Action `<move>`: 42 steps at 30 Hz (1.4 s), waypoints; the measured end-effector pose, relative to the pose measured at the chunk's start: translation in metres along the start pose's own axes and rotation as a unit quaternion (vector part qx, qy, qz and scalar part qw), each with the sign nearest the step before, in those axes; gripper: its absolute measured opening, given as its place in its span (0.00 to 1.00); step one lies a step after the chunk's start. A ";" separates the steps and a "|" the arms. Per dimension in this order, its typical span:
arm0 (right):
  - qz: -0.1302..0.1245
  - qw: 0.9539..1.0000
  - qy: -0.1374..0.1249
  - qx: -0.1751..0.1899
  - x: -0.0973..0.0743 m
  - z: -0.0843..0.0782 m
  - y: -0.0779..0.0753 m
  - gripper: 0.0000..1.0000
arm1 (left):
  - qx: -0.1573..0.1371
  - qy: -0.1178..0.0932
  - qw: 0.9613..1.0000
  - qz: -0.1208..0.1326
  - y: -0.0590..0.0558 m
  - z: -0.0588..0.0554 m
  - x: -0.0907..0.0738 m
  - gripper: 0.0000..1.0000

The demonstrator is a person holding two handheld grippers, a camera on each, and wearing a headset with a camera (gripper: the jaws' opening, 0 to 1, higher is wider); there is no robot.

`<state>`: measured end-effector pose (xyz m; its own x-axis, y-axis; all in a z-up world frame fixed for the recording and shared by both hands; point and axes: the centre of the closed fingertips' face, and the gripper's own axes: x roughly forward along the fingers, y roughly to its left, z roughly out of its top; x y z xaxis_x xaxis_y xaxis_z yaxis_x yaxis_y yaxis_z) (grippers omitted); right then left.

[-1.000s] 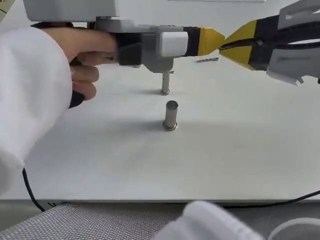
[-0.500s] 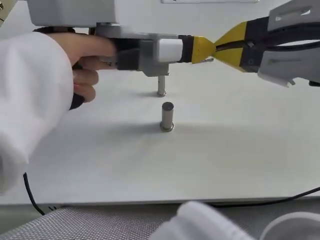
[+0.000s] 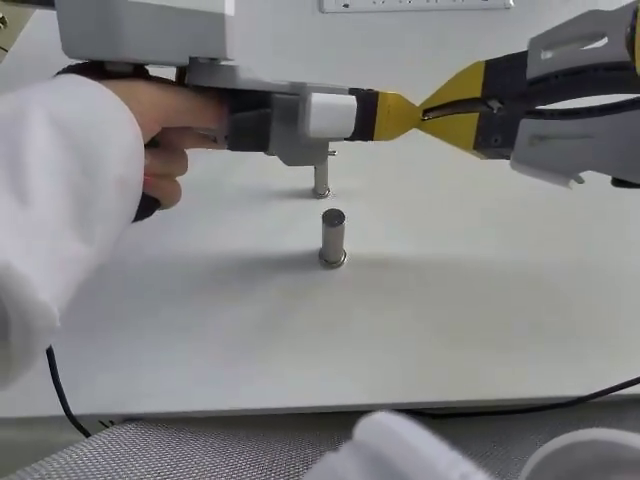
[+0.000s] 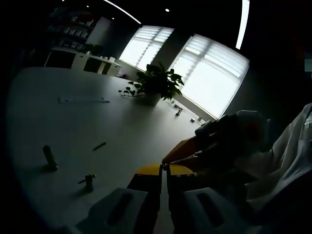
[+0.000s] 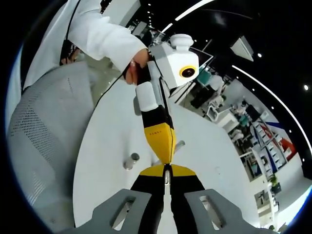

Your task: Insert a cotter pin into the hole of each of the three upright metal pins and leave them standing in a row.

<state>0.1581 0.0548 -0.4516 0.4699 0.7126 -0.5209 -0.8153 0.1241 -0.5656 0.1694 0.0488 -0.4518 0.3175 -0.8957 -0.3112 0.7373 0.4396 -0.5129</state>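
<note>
White tabletop [image 3: 480, 320] spreads across the head view, with bright windows beyond in the left gripper view. At far left, our sleeved hand [image 3: 170, 120] holds the left gripper [image 3: 405, 108] level above the table, jaws drawn together, tips pointing right. Below its body two metal pins stand upright, long axes vertical. The far pin [image 3: 322, 182] already carries a cotter pin [image 3: 331, 153] poking out crosswise near its top. The near pin [image 3: 333, 232] stands just in front, bare. We judge both stiff and solid but easy to topple on their small bases. A loose cotter pin [image 4: 99, 146] lies flat on the table past them, in the left gripper view. We judge it light, thin and slippery, best pinched at its head with the legs left free. At right, the right gripper [image 3: 432, 108] meets the left tip to tip, jaws together; whether either pinches anything is too small to tell
</note>
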 end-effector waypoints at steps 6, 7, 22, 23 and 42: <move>0.008 1.000 0.001 -0.004 0.001 -0.001 0.005 0.00 | -0.019 0.014 1.000 0.005 0.002 -0.005 0.002 0.01; 0.010 1.000 0.001 -0.003 0.001 -0.002 0.006 0.00 | -0.016 0.015 1.000 0.007 0.002 -0.007 0.002 0.01; 0.071 0.985 -0.030 0.155 0.005 -0.020 0.017 0.14 | 0.071 0.030 0.997 0.011 0.007 -0.010 -0.004 0.00; 0.072 0.982 -0.037 0.168 0.005 -0.020 0.016 0.13 | 0.085 0.032 0.996 0.012 0.007 -0.011 -0.004 0.00; 0.137 0.955 -0.067 0.253 0.008 -0.022 0.040 0.00 | 0.229 0.066 0.970 -0.051 -0.019 -0.030 -0.007 0.00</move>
<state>0.1362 0.0502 -0.4926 0.1951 0.8438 -0.4999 -0.9766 0.2141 -0.0198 0.1352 0.0482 -0.4635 0.1726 -0.9032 -0.3930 0.9579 0.2468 -0.1465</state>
